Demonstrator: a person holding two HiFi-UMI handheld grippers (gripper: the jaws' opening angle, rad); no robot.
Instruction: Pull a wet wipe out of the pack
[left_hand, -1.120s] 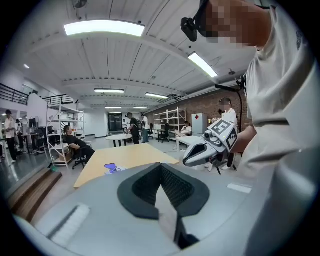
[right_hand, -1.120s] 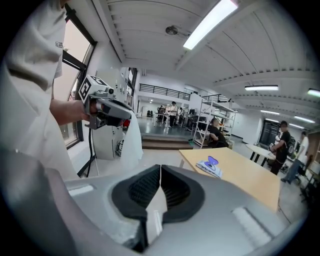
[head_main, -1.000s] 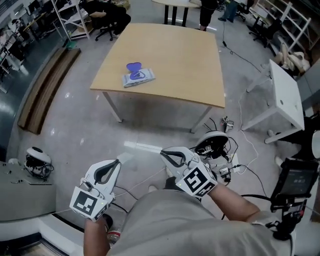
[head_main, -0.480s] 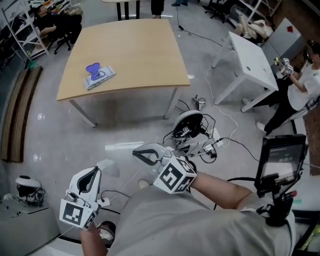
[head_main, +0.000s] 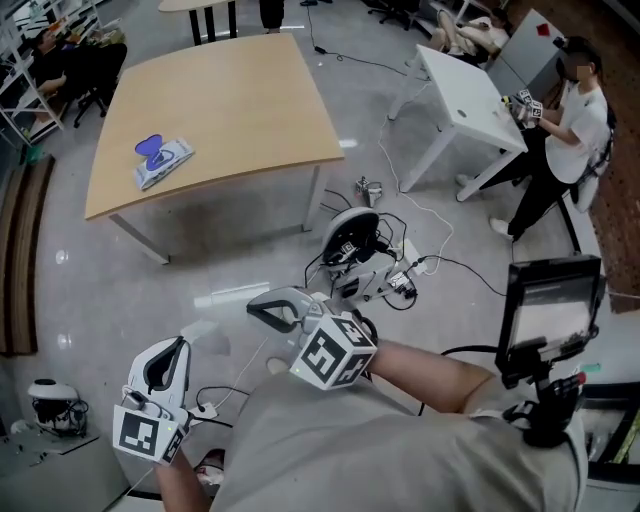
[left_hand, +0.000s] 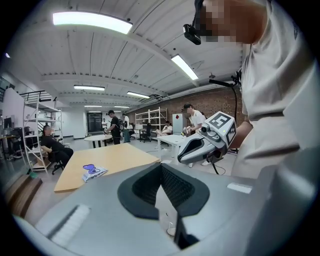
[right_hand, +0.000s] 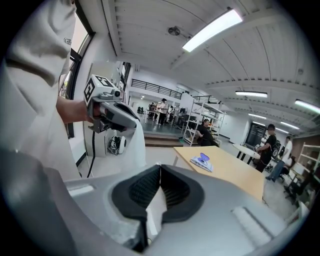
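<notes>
The wet wipe pack (head_main: 160, 160), white with a purple lid flap raised, lies on the wooden table (head_main: 230, 100) far ahead of me. It also shows in the left gripper view (left_hand: 95, 171) and in the right gripper view (right_hand: 202, 161). My left gripper (head_main: 178, 346) is low at the left, over the floor, shut with nothing between its jaws (left_hand: 161, 165). My right gripper (head_main: 256, 305) is held in front of my body, pointing left. It is shut and empty too (right_hand: 160, 167). Both are well short of the table.
A white table (head_main: 465, 85) stands at the right with a person (head_main: 575, 110) beside it. Cables and a round device (head_main: 360, 250) lie on the floor ahead. A screen on a stand (head_main: 545, 310) is at my right, a wooden bench (head_main: 15, 250) at the far left.
The head view has swung right, so the table and pack now sit further left. Both grippers have shifted left in the picture and the left one has sunk a little. Both stay shut.
</notes>
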